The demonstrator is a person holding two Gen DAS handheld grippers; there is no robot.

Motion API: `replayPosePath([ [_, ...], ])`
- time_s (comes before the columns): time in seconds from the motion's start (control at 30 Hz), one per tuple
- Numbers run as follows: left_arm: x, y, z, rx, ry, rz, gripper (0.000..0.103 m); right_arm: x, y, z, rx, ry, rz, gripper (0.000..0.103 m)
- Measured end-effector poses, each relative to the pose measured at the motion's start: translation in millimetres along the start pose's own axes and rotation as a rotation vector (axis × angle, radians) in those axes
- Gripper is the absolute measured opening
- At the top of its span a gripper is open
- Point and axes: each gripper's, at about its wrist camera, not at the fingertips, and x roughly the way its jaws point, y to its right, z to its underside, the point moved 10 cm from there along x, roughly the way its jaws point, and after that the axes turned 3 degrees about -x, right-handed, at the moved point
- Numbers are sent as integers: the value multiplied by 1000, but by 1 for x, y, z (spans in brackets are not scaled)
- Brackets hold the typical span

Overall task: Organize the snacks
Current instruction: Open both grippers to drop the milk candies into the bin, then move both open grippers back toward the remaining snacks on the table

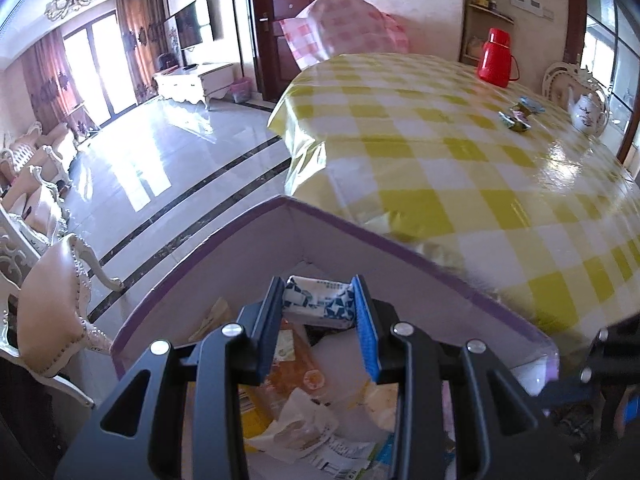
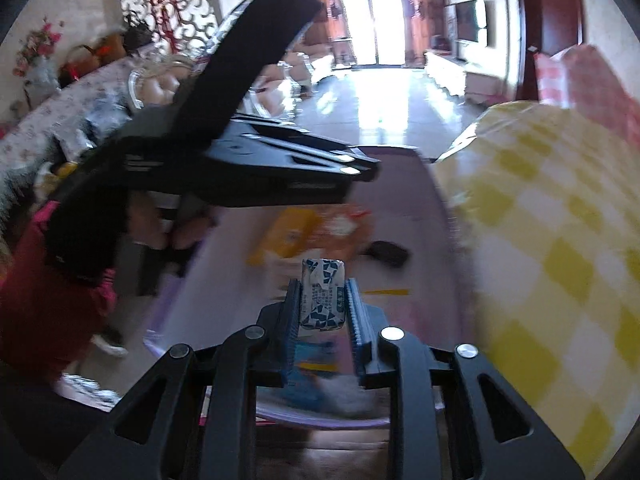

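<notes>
My left gripper (image 1: 318, 300) is shut on a white snack packet with blue shapes (image 1: 316, 300), held above a white box with a purple rim (image 1: 400, 246). The box holds several snack packets, among them an orange one (image 1: 288, 360) and a crumpled clear one (image 1: 296, 424). My right gripper (image 2: 323, 300) is shut on a like blue-and-white snack packet (image 2: 323, 296), held upright over the same box (image 2: 404, 184). The left gripper's body (image 2: 256, 160) shows in the right wrist view, up and to the left.
A round table with a yellow checked cloth (image 1: 460, 140) stands beside the box. It carries a red thermos (image 1: 496, 58), a white teapot (image 1: 588, 114) and a few small sweets (image 1: 520, 116). A chair (image 1: 52, 312) stands to the left on the tiled floor.
</notes>
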Motion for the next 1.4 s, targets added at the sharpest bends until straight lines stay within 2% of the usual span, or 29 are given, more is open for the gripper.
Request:
replayPosePath([
  [0.03, -1, -3, -1, -8, 6, -17, 48, -1, -1, -1, 13, 6, -22, 37],
  [0.07, -2, -6, -2, -14, 18, -30, 62, -4, 1, -2, 25, 17, -22, 48],
  [0.1, -4, -8, -6, -21, 39, -45, 72, -12, 9, -5, 51, 50, -9, 66],
  [0.13, -7, -10, -9, -26, 59, -57, 77, -18, 14, -6, 71, 77, -1, 71],
  [0.2, -11, -11, -14, -34, 85, -70, 88, -36, 29, -10, 113, 129, 13, 72],
  [0.27, -15, -9, -21, -45, 100, -80, 93, -59, 52, -11, 158, 186, 56, 88],
  [0.33, -17, 0, -30, -51, 113, -70, 95, -83, 75, -8, 195, 248, 98, 87],
  [0.43, -21, 25, -48, -39, 142, -50, 101, -114, 110, 5, 259, 267, 142, 87],
  [0.57, -19, 86, -78, 24, 176, 19, 101, -147, 170, 40, 427, 237, 227, 87],
  [0.77, 13, 210, -112, 114, 147, 153, 101, -200, 244, 94, 601, 295, 372, 87],
  [0.9, 56, 283, -122, 77, 72, 220, 101, -233, 294, 132, 660, 283, 514, 87],
  [1.0, 86, 323, -129, 59, 48, 227, 101, -247, 328, 157, 703, 272, 572, 87],
  [1.13, 116, 358, -143, 58, 76, 192, 101, -268, 379, 192, 783, 247, 645, 87],
  [1.23, 139, 379, -159, 16, 77, 195, 101, -277, 410, 203, 844, 256, 650, 87],
  [1.33, 148, 393, -178, -80, 94, 215, 101, -287, 447, 207, 861, 264, 716, 87],
  [1.4, 145, 404, -192, -164, 134, 249, 101, -294, 475, 209, 909, 280, 761, 87],
])
